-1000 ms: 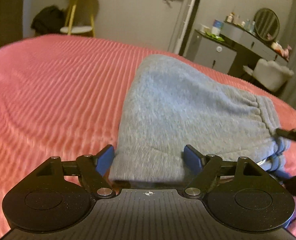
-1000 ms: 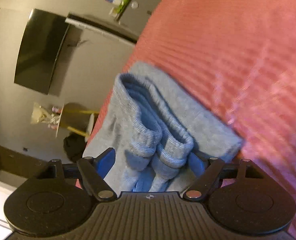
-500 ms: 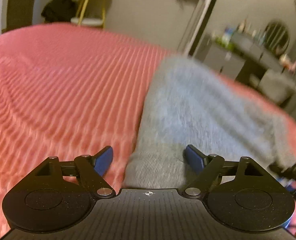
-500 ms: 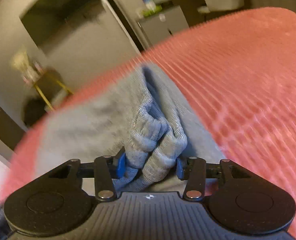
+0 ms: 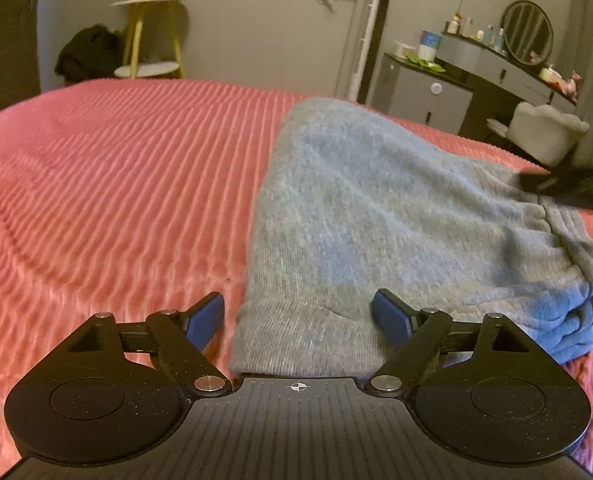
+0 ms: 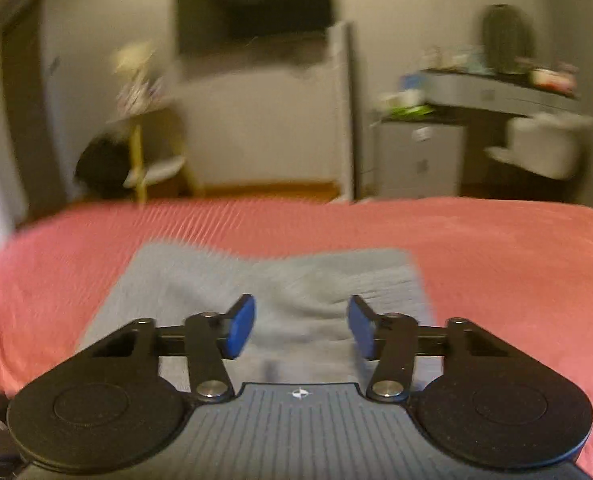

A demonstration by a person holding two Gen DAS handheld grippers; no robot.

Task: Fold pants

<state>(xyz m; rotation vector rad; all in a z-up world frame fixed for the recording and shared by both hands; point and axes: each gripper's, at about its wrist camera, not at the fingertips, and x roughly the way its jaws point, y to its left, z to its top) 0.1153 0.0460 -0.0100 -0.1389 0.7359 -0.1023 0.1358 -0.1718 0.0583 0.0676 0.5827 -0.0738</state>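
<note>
The left gripper (image 5: pixel 298 314) points downward at a slant, its jaws spread wide and have just been opening a little further; cloth lies between them but the blue pads (image 5: pixel 204 320) do not press it. The right gripper (image 6: pixel 301 326) sits level, its jaws half apart after closing, gripping nothing, pads (image 6: pixel 240 326) clear.

Your folded pants (image 5: pixel 380 216) lie on the bed (image 5: pixel 116 184), toward its right; the dresser (image 5: pixel 492 68) stands behind.
</note>
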